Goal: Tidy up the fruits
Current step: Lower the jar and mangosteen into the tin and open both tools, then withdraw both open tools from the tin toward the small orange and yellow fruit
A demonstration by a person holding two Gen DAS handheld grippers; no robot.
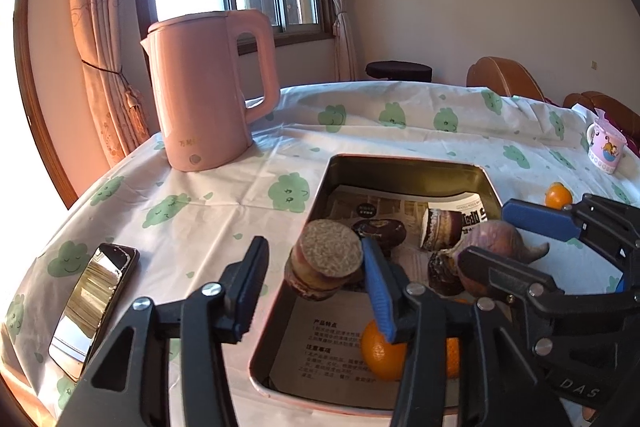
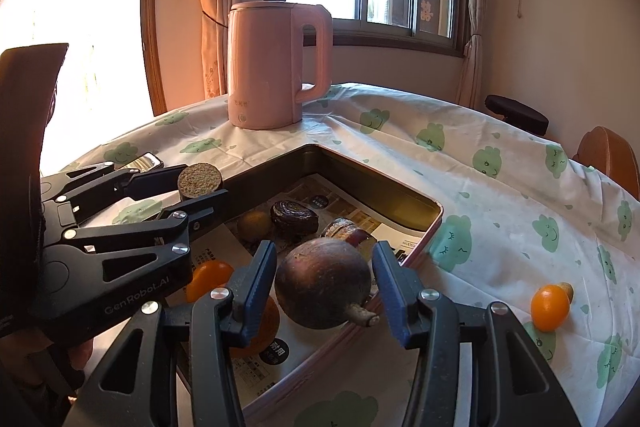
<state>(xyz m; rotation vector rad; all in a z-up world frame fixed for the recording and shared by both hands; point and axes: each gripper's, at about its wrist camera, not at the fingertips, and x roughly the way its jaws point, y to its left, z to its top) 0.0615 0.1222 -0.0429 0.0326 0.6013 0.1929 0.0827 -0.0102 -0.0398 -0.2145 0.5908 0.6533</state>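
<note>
The left gripper point(image 1: 308, 291) stands open around a cut brown round point(image 1: 326, 259) over the tin tray point(image 1: 404, 163); the right gripper point(image 2: 324, 291) stands apart around a purple bulb point(image 2: 324, 287) above that tray's rim.

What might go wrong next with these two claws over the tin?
The cut chunk sits loose between the left gripper's open jaws, above the tin's left wall; it may fall outside, toward the phone. The round dark fruit between the right gripper's fingers hangs over the tin's rim and may roll onto the cloth. The grippers are close and might bump.
</note>
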